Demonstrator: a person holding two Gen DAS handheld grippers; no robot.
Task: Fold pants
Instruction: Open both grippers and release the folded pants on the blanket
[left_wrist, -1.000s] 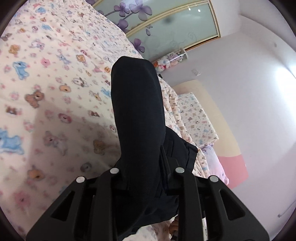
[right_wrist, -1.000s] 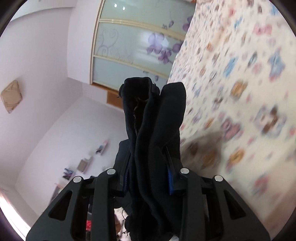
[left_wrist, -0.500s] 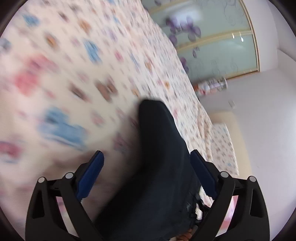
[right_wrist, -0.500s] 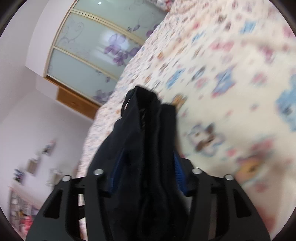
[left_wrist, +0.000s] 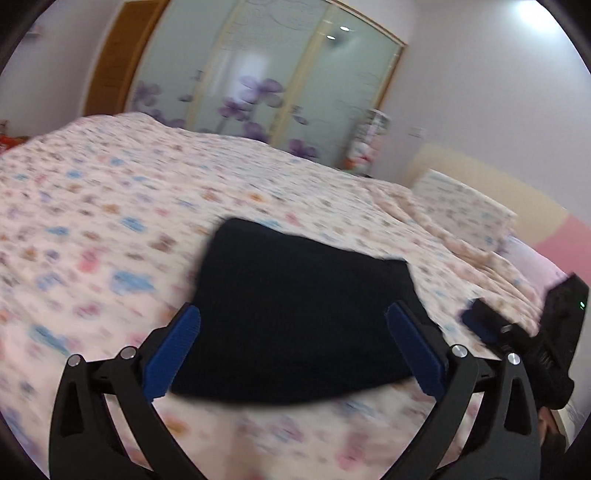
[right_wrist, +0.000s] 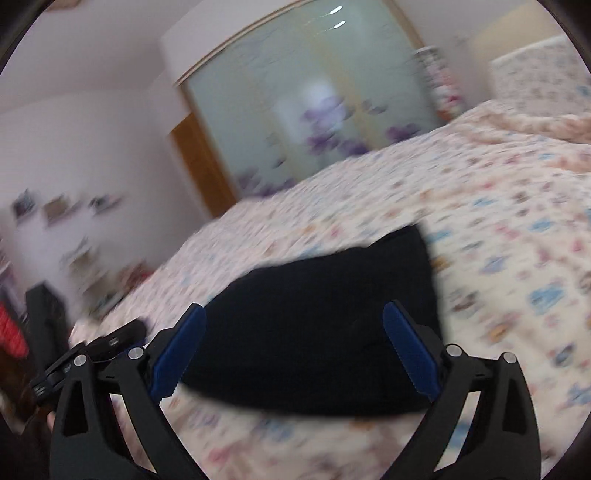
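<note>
A home bedroom: patterned bedspread, pillow, flowered sliding wardrobe doors.

Both views are bright with soft, even daylight. Glare blows out the wall's upper right corner in the left view, and small ceiling lights reflect in the glass wardrobe doors. Motion blur smears the patterned bedspread and the shelves. Fisheye bending curves the room, with dark vignetting at the corners.
</note>
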